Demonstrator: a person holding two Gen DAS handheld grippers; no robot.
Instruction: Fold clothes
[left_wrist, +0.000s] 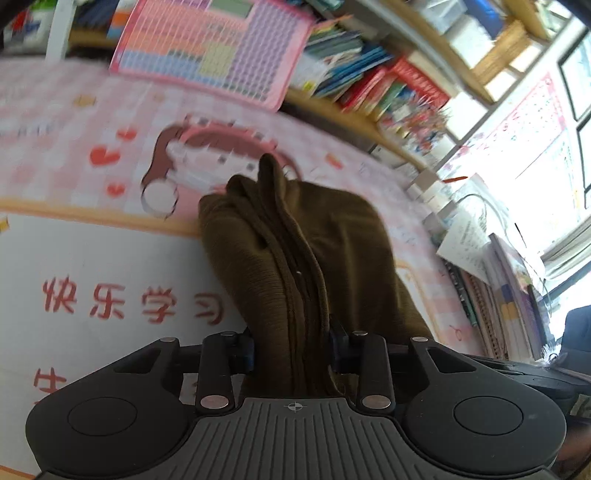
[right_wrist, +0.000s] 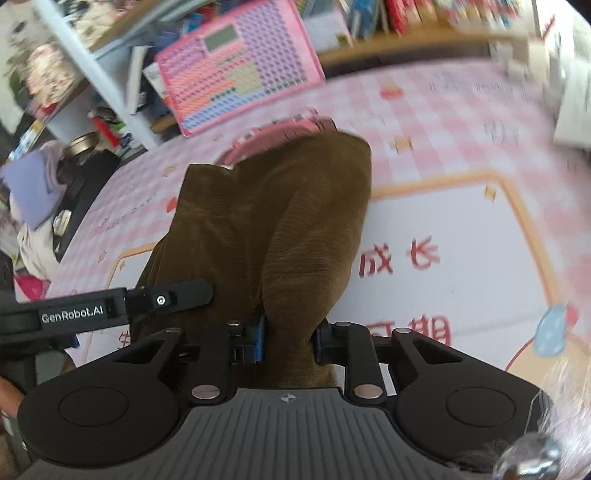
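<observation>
At the lower middle of the left wrist view, the left tongs (left_wrist: 291, 350) are nipped narrowly on a bunched edge of the brown garment (left_wrist: 295, 236), a soft ribbed knit gathered into several stacked layers that rise toward the frame's centre over the pink checked mat on the counter (left_wrist: 110, 258). In the right wrist view the right tongs (right_wrist: 290, 341) likewise pinch a thick fold of it at lower centre, its blunt rounded end lying mid-frame; judging by the layering, folding is well along, with laying flat and squaring left.
</observation>
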